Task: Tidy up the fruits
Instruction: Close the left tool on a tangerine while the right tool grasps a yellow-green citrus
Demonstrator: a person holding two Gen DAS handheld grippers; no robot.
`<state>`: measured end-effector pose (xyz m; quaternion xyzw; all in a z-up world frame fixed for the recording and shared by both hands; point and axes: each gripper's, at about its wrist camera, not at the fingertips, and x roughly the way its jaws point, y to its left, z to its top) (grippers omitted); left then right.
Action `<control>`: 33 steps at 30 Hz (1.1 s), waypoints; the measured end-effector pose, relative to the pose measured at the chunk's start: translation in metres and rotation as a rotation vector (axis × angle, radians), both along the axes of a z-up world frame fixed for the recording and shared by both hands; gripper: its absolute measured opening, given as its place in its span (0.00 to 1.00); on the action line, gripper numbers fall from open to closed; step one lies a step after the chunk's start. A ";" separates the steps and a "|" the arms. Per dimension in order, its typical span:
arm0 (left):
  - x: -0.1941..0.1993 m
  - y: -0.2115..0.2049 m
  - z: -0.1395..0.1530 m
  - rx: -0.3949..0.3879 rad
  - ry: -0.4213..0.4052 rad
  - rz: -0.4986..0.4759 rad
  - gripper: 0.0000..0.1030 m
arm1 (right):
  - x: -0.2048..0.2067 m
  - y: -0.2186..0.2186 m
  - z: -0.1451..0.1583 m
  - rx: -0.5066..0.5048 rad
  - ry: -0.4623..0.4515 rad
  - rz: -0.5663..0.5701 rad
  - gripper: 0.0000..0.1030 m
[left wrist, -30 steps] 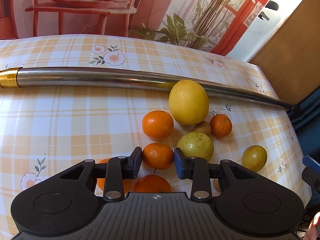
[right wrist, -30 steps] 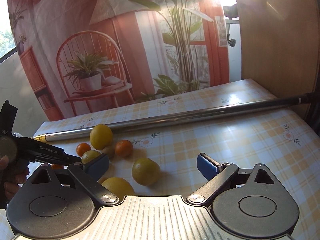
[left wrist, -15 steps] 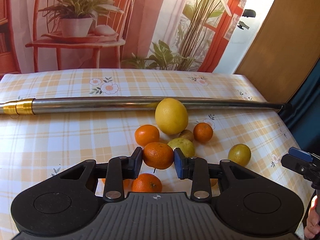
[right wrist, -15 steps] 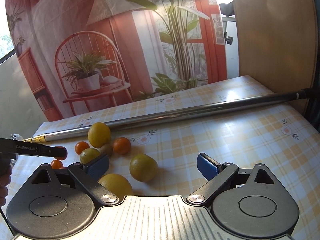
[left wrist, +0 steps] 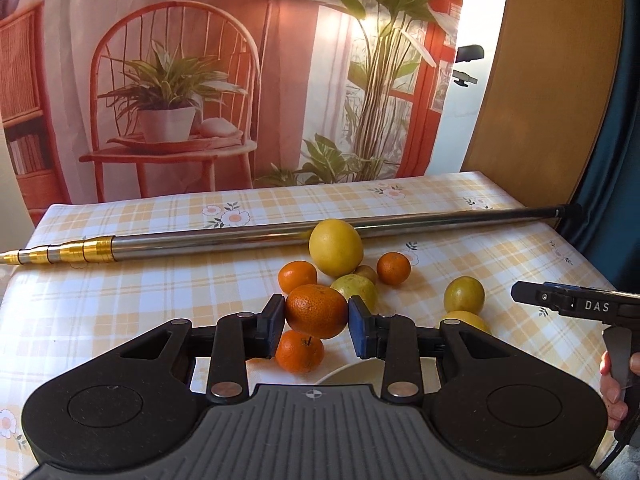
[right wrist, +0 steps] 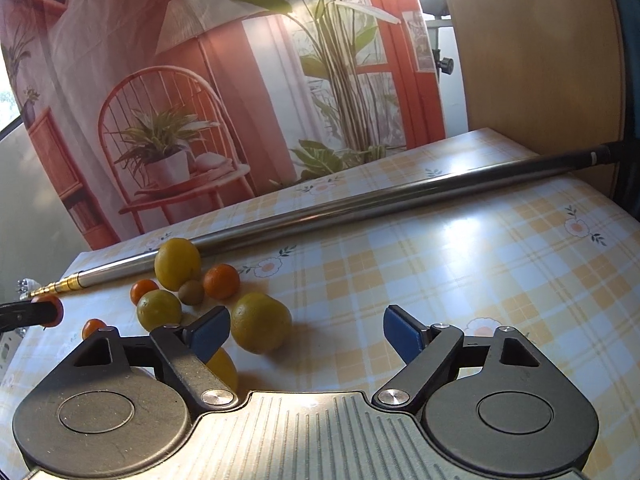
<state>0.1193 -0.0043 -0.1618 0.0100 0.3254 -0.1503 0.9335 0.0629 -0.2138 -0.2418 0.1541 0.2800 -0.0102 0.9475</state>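
My left gripper (left wrist: 317, 316) is shut on an orange mandarin (left wrist: 316, 312), lifted above the checked tablecloth. Beneath it lies another mandarin (left wrist: 299, 351). Further back sit a large yellow grapefruit (left wrist: 335, 246), two more mandarins (left wrist: 297, 277) (left wrist: 393, 267), a greenish lemon (left wrist: 356, 288) and a yellow-green lemon (left wrist: 464, 294). In the right wrist view my right gripper (right wrist: 306, 334) hangs open over the cloth, just right of a yellow-green lemon (right wrist: 261, 322); a yellow fruit (right wrist: 222, 369) sits partly hidden under its left finger. The held mandarin (right wrist: 49, 310) shows at the far left.
A long metal telescopic pole (left wrist: 240, 236) with gold rings lies across the table behind the fruit. A white plate rim (left wrist: 344, 372) peeks out under my left gripper. A printed backdrop stands behind the table, a wooden panel (left wrist: 536, 80) at the right. A hand (left wrist: 616, 384) holds the right gripper.
My left gripper has shut on the mandarin and lifted it off the cloth, pulling back. My right gripper has edged closer to the yellow-green lemon, still open.
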 end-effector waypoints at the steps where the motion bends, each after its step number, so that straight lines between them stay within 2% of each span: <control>1: -0.003 0.000 0.000 0.000 -0.007 0.000 0.35 | 0.003 -0.001 -0.002 0.012 -0.009 0.005 0.75; 3: -0.008 0.000 0.000 -0.001 -0.017 0.001 0.35 | 0.009 -0.002 -0.005 0.022 -0.024 0.022 0.70; 7: -0.016 -0.002 -0.002 0.007 -0.026 0.003 0.35 | 0.030 0.005 -0.012 0.032 -0.043 0.072 0.66; 9: -0.020 -0.001 -0.004 0.010 -0.027 0.004 0.35 | 0.043 0.009 -0.017 0.028 -0.034 0.091 0.60; 13: -0.024 0.003 -0.005 0.009 -0.023 0.017 0.35 | 0.059 0.016 -0.028 0.034 -0.015 0.088 0.56; 22: -0.032 0.005 -0.009 0.010 -0.013 0.031 0.35 | 0.056 0.023 -0.043 0.017 0.003 0.122 0.54; 28: -0.033 0.002 -0.013 0.015 0.001 0.019 0.35 | 0.054 0.020 -0.044 0.044 0.001 0.128 0.52; 33: -0.034 0.003 -0.016 0.016 0.012 0.014 0.35 | 0.053 0.018 -0.046 0.066 -0.002 0.148 0.45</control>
